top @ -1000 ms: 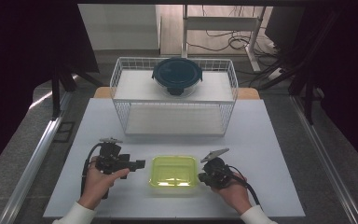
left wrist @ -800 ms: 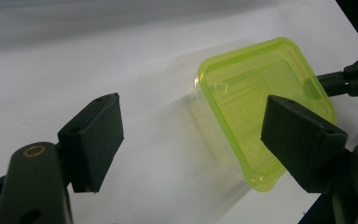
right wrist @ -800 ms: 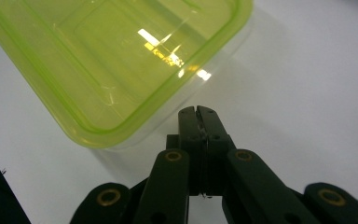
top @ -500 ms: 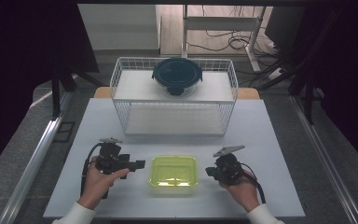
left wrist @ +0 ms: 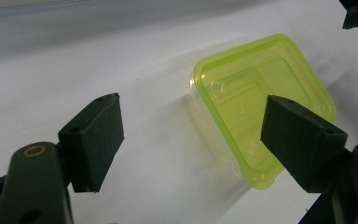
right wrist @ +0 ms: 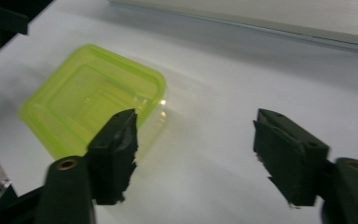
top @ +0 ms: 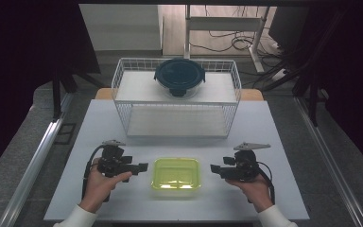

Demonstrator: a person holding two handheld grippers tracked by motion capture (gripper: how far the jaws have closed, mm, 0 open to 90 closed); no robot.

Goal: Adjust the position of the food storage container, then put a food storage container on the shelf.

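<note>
- Lime-green see-through container [top: 176, 173]
- Black grippers: left gripper [top: 139, 167], right gripper [top: 216, 168]
- White wire basket [top: 123, 90]
- Dark blue round lidded bowl [top: 179, 75]
- White table [top: 274, 142]

A white table [top: 274, 127] holds two things — a yellow-green plastic box [top: 176, 173] with its lid on, near the front edge in the middle, and a white wire rack [top: 123, 90] at the back — and on the rack's top shelf sits a round dark blue bowl [top: 179, 75].
</note>
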